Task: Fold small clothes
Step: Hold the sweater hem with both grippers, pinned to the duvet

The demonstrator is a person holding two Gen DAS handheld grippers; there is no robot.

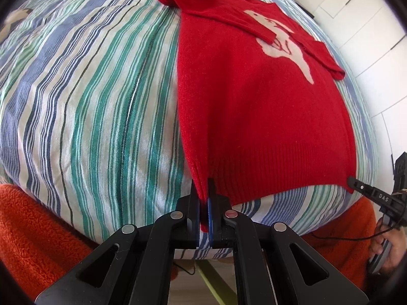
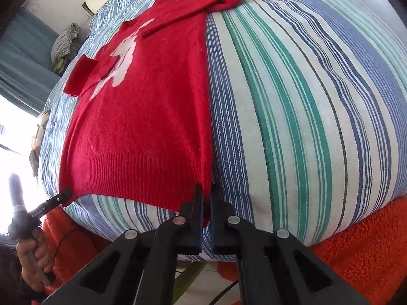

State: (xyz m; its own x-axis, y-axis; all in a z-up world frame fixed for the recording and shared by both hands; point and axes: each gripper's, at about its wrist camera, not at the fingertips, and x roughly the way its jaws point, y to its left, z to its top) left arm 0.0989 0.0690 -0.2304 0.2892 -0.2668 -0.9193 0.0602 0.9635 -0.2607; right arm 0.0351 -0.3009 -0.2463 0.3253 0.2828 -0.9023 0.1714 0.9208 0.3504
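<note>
A small red knit sweater [image 1: 254,106] with a pale animal motif lies flat on a striped bed cover, sleeves folded in over its chest; it also shows in the right wrist view [image 2: 142,127]. My left gripper [image 1: 203,185] is shut on the hem's left corner. My right gripper [image 2: 207,190] is shut on the hem's right corner. The right gripper's tip [image 1: 356,183] shows at the hem's right corner in the left wrist view. The left gripper's tip [image 2: 63,194] shows at the hem's left corner in the right wrist view.
The striped blue, green and white bed cover [image 1: 89,101] fills both views [image 2: 305,114]. An orange fleece blanket [image 1: 30,233] hangs along the near edge. White cabinets [image 1: 368,25] stand to the right. A curtain and a bundle of cloth [image 2: 63,45] sit at the far left.
</note>
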